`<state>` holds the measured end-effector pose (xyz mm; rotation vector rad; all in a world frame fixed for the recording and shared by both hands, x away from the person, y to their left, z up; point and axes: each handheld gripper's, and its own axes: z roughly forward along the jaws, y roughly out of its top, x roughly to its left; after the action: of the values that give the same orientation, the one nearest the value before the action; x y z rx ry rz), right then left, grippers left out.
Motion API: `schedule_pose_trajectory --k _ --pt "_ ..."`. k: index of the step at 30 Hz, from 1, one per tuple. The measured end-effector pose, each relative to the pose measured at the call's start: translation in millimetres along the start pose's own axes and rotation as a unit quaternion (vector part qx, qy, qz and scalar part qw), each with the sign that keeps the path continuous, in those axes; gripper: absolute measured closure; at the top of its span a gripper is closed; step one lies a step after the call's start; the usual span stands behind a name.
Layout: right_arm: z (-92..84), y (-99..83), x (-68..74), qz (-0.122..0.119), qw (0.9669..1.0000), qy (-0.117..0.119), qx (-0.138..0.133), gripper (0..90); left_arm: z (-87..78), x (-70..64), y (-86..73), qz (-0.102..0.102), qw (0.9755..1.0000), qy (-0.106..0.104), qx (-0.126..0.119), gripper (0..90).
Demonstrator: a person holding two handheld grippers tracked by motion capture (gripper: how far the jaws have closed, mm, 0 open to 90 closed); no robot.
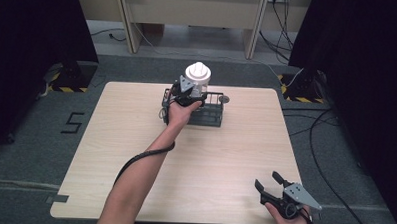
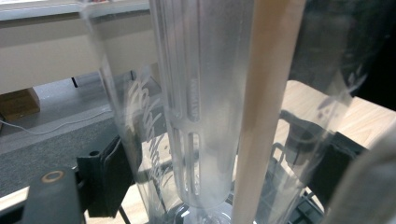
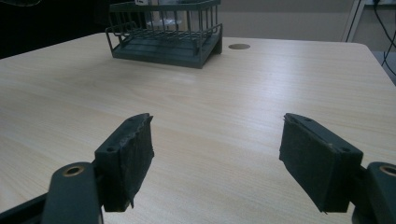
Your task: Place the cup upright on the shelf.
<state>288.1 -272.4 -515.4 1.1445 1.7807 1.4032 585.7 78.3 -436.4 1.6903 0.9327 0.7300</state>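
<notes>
The clear bottle (image 1: pixel 198 81) with its white lid stands at the far middle of the table (image 1: pixel 225 158), at the left end of the dark wire rack (image 1: pixel 210 112). The left gripper (image 1: pixel 187 94) grips the bottle; in the left gripper view its clear wall (image 2: pixel 205 107) sits between the jaws. The right gripper (image 1: pixel 269 182) rests at the near right corner, jaws spread wide, holding nothing.

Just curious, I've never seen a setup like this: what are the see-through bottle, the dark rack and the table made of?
The bottle looks like clear plastic, glossy: the wall behind shows through it, and moulded ribs suggest plastic, though glass is possible. Its cap is opaque white. The rack seems coated metal wire, matt dark green: thin straight bars. The table looks like pale wood laminate with printed grain.
</notes>
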Motion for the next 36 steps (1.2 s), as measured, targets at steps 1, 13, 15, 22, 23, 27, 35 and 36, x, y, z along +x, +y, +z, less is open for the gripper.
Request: schedule_pose_trajectory --k 1,13,15,22,23,27,35,36 --pt "0.0 0.0 0.0 0.000 1.0000 0.000 0.000 26.1 0.5 -0.2 -1.0 0.000 1.0000 0.000 0.001 17.7" --pt "0.1 0.1 0.0 -0.004 1.0000 -0.001 0.000 26.0 4.0 1.4 -12.6 -0.015 0.9998 0.002 0.016 17.5" --pt "0.1 0.1 0.0 -0.005 1.0000 -0.001 0.000 26.0 4.0 1.6 -13.2 -0.016 0.9998 0.001 0.014 17.4" --pt "0.0 0.1 0.2 -0.006 1.0000 -0.002 0.001 26.0 2.1 3.0 -14.5 -0.019 0.9997 -0.002 0.016 17.1" --pt "0.0 0.1 0.3 -0.005 1.0000 -0.002 0.001 26.0 1.7 3.0 -14.7 -0.019 0.9997 -0.003 0.016 17.1" --pt "-0.1 0.1 0.6 -0.006 1.0000 -0.001 0.001 26.0 1.7 3.5 -17.2 -0.019 0.9997 -0.002 0.013 15.4" --pt "0.0 0.0 0.1 -0.005 1.0000 -0.001 -0.001 25.9 -4.9 0.3 -16.0 -0.007 0.9999 0.002 0.010 14.3" --pt "0.1 0.0 0.2 -0.004 1.0000 -0.002 -0.002 25.9 -6.5 0.1 -15.7 -0.005 0.9999 0.001 0.011 14.3"
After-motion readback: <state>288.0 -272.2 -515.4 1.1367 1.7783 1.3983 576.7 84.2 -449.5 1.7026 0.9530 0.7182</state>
